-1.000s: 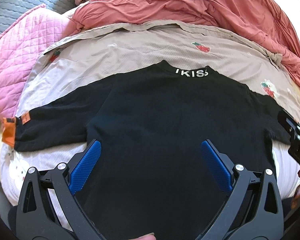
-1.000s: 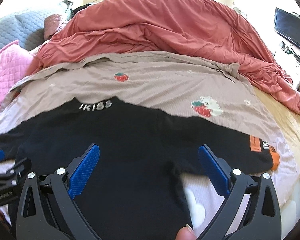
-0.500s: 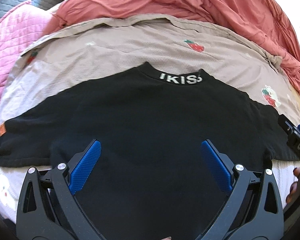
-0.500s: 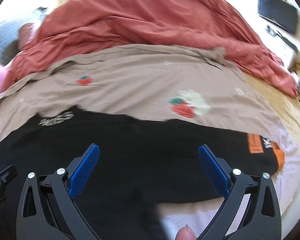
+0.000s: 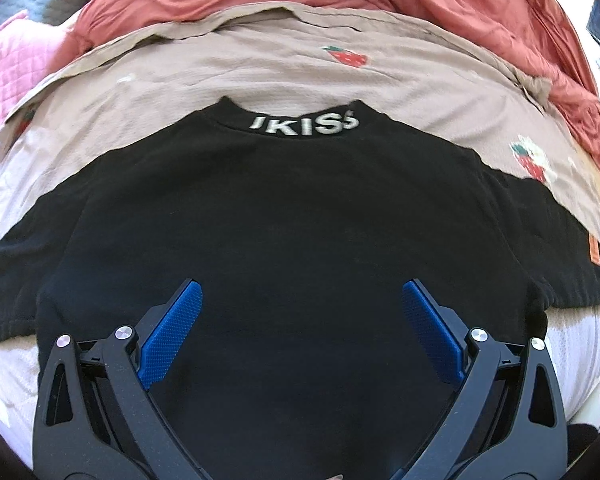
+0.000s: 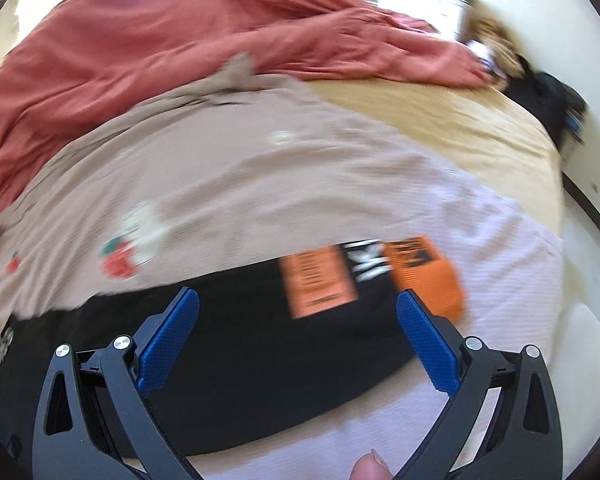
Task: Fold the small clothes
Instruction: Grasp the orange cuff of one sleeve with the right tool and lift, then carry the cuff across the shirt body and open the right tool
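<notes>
Since a second ago the right gripper [image 6: 298, 328] has swung out along the black sweatshirt [image 5: 292, 240], so its orange-cuffed sleeve end [image 6: 416, 276] now lies just beyond and between the released jaws, while the left gripper [image 5: 302, 320], also spread wide and empty, has centred over the body. The sweatshirt lies flat on the strawberry-print blanket [image 5: 260, 68]. The risk I see: a deep pinch could gather the blanket with the sleeve, dragging the garment askew.
</notes>
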`<state>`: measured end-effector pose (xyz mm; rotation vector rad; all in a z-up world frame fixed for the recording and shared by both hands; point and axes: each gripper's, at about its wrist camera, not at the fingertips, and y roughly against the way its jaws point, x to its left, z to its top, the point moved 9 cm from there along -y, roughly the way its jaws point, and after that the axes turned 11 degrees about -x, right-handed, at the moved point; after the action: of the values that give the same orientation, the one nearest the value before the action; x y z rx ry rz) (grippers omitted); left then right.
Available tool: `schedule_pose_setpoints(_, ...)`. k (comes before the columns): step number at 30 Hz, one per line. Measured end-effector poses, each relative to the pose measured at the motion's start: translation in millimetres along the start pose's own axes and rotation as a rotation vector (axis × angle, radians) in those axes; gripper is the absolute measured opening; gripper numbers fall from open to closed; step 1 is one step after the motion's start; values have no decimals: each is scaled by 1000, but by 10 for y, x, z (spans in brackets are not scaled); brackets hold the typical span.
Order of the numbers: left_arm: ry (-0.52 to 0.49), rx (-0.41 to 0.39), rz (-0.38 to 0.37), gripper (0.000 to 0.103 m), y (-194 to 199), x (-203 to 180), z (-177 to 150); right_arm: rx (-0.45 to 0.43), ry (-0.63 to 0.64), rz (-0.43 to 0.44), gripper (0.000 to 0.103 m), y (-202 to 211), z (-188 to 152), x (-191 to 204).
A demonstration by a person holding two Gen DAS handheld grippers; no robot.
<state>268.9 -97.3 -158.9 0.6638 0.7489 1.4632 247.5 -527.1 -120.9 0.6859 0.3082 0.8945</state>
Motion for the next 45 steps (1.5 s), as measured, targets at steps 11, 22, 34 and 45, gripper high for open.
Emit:
schedule_pose_setpoints(11,-91,14,3,94,-133,-340,-6,151,-120,-147,98,-393,-289,-741)
schedule_pose_setpoints(22,-105,42,38,94,-323,-296,-180,125,-128,-72,43,-475,-246,-572)
schedule_pose_setpoints(34,-41,39,4,94,-155,-175,-200,22,-266,205,13,-258,55,-254)
schedule_pose_setpoints(45,136,-1,59,94,221,494,-208,-120,112,643,13,850,-160,1744)
